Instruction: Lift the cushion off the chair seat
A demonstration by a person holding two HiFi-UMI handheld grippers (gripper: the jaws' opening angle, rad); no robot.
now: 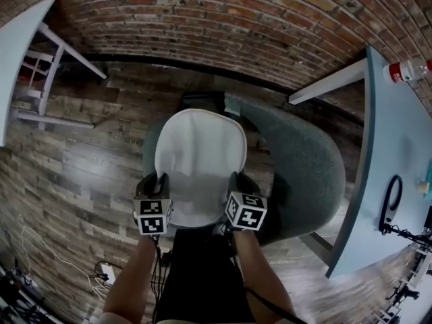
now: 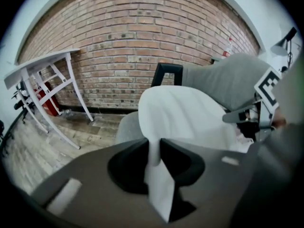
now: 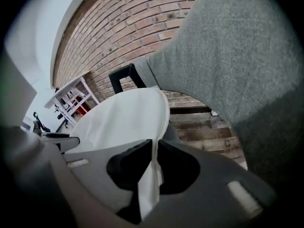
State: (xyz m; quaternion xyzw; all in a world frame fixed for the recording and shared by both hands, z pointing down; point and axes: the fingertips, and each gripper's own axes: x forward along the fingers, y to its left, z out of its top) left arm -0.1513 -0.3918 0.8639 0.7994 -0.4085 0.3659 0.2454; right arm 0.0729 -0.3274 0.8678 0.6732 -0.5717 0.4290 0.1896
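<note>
A white cushion (image 1: 199,160) hangs over the grey upholstered chair (image 1: 307,174) in the head view, its near edge raised. My left gripper (image 1: 158,184) is shut on the cushion's near left edge, and my right gripper (image 1: 236,184) is shut on its near right edge. In the left gripper view the cushion (image 2: 183,115) is pinched into a thin fold between the black jaws of the left gripper (image 2: 155,148). The right gripper view shows the same: the cushion (image 3: 121,120) runs into the right gripper (image 3: 154,151) as a flat pinched flap. The chair's backrest (image 3: 237,65) rises at the right.
A light blue table (image 1: 395,160) stands to the right with a water bottle (image 1: 405,71) and a black cable (image 1: 390,201) on it. Another white table (image 1: 20,46) is at the far left, on a wood floor before a brick wall (image 1: 223,12). Cables (image 1: 40,245) lie on the floor.
</note>
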